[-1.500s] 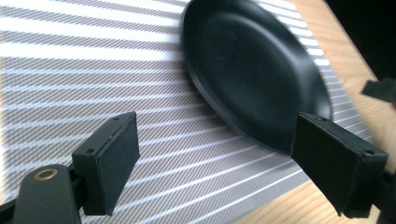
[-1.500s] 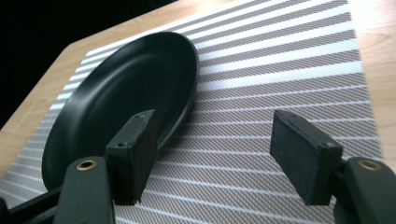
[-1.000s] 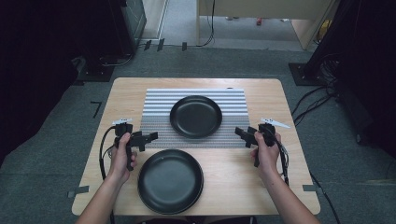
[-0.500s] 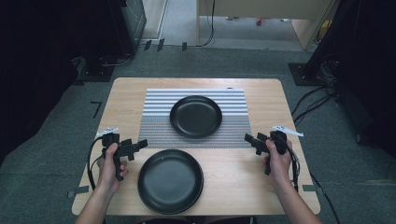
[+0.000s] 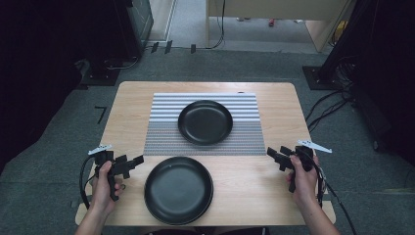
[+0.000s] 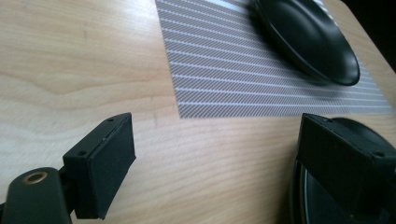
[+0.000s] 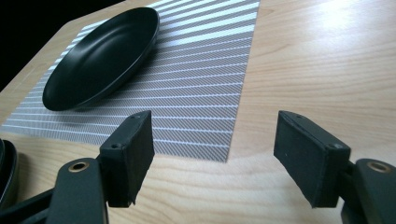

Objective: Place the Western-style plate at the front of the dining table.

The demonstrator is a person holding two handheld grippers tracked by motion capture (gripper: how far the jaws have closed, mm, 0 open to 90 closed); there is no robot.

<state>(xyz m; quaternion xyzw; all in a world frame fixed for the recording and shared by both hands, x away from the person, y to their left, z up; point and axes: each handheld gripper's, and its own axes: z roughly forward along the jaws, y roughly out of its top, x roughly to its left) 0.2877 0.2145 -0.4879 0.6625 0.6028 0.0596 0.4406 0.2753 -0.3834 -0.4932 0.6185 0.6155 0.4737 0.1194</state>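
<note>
A black plate rests on a grey striped placemat at the table's middle. A larger black plate lies on bare wood near the front edge. My left gripper hovers just left of that front plate, open, nothing between its pads. My right gripper is at the right front, off the mat's corner, open and empty, pointing toward the mat.
The wooden table has bare wood on both sides of the mat and at the front right. Cables run over the grey floor at the right, and dark equipment stands behind the table's left.
Both hands have drawn back toward the front edge and outward, away from the mat. The plates have not moved.
</note>
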